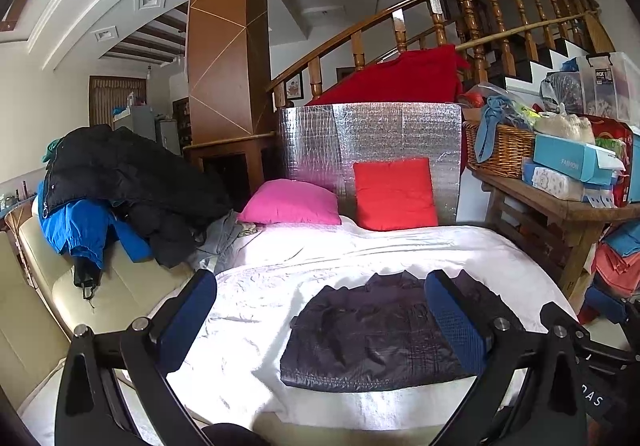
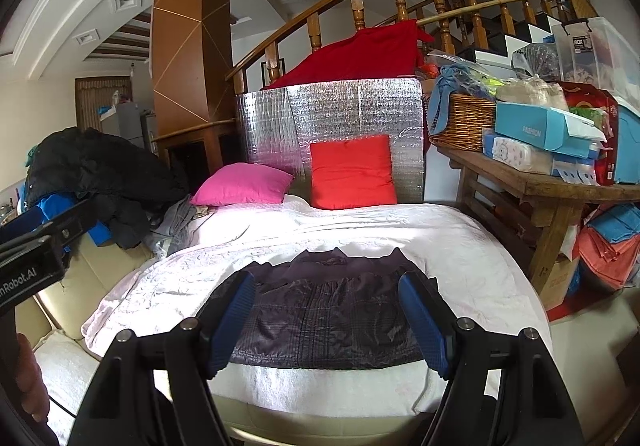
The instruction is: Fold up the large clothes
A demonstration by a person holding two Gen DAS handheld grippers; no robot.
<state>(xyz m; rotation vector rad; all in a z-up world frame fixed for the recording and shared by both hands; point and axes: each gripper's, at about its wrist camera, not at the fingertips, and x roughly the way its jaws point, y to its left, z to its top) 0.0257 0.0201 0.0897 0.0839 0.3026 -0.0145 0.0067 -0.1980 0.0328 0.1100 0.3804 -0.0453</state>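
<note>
Left hand-held gripper: nearest the left wrist camera, its blue-padded fingers spread wide with nothing between them, hovering above the bed.
Right hand-held gripper: jaws wide apart and empty, blue pads to either side of the jacket in its view, not pressing on it.
Jacket: dark, quilted, folded into a compact rectangle, lying flat on the near part of the bed, collar end pointing away from the cameras.
Bed: covered by a white, wrinkled sheet; brightly lit in the middle.
Pink pillow: lies at the far end of the bed, left of the red pillow.
Red pillow: stands upright against the silver foil panel.
Pile of clothes: black and blue coats heaped on the cream sofa left of the bed.
Desk: wooden, right of the bed, carrying a wicker basket, blue boxes and a clear storage bin.
Staircase railing: wooden, curving behind the bed, with a red cloth draped under it.
Person: part of a hand shows at the left edge of the right wrist view.
</note>
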